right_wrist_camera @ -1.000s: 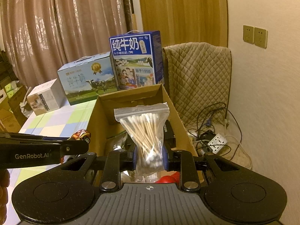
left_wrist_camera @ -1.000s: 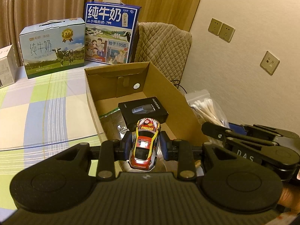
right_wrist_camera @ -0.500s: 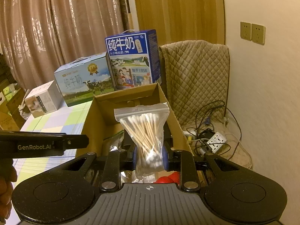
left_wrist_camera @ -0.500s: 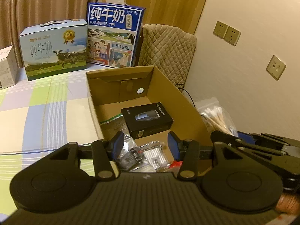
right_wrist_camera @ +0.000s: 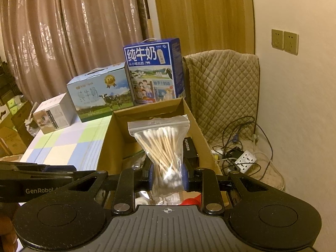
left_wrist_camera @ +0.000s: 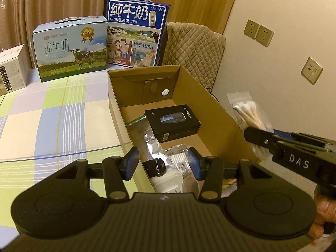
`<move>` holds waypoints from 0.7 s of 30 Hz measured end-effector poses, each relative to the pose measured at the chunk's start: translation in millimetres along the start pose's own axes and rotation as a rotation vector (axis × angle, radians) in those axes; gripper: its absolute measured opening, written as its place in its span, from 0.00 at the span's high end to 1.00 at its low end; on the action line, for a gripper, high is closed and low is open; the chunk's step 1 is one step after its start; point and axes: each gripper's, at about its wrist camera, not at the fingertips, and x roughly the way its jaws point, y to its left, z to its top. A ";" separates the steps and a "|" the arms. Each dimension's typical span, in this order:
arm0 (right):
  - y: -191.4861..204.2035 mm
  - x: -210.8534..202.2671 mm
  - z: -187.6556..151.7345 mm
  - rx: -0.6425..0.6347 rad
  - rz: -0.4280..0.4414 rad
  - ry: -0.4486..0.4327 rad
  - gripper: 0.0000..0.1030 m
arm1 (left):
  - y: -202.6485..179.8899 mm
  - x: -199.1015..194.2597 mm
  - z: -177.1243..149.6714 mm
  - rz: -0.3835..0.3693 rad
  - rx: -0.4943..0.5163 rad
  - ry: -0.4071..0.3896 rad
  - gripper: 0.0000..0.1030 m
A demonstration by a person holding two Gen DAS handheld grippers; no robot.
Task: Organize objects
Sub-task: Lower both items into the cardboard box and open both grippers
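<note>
The right hand-held gripper [right_wrist_camera: 167, 177] is clamped on the bag of cotton swabs [right_wrist_camera: 162, 145], held above the cardboard box [left_wrist_camera: 212, 109] on the desk [left_wrist_camera: 52, 126]. The slippery bag could slide free or snag the box wall. The left hand-held gripper [left_wrist_camera: 161, 162], released and empty, hangs just beside it and crowds the opening, where a black carton [left_wrist_camera: 172, 121] lies.

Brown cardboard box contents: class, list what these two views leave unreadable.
- Left wrist view: near end of the brown cardboard box hidden by the left gripper.
- Right wrist view: box floor hidden by the clear bag of cotton swabs clamped in the right gripper; red object cut off.
</note>
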 end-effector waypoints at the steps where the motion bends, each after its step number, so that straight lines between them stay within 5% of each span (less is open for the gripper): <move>1: 0.4 -0.5 0.1 0.000 0.000 0.000 0.78 | 0.0 -0.7 -0.6 0.000 0.000 0.000 0.56; 12: 3.1 -1.3 2.1 -0.003 0.002 0.000 0.78 | 0.0 -3.4 -5.1 -0.001 -0.006 0.001 0.47; 15: 3.0 1.0 4.2 0.003 0.010 -0.001 0.78 | 2.6 -3.6 -5.9 0.001 -0.012 -0.001 0.38; 19: 3.2 9.6 13.4 0.013 0.052 -0.017 0.76 | 7.6 -4.8 -6.5 0.033 -0.011 -0.020 0.12; 20: 3.1 13.4 15.9 0.019 0.073 -0.023 0.67 | 9.2 -5.0 -7.2 0.045 -0.010 -0.024 0.10; 21: 2.3 16.2 17.8 0.030 0.082 -0.028 0.46 | 11.8 -4.7 -7.6 0.053 -0.012 -0.024 0.10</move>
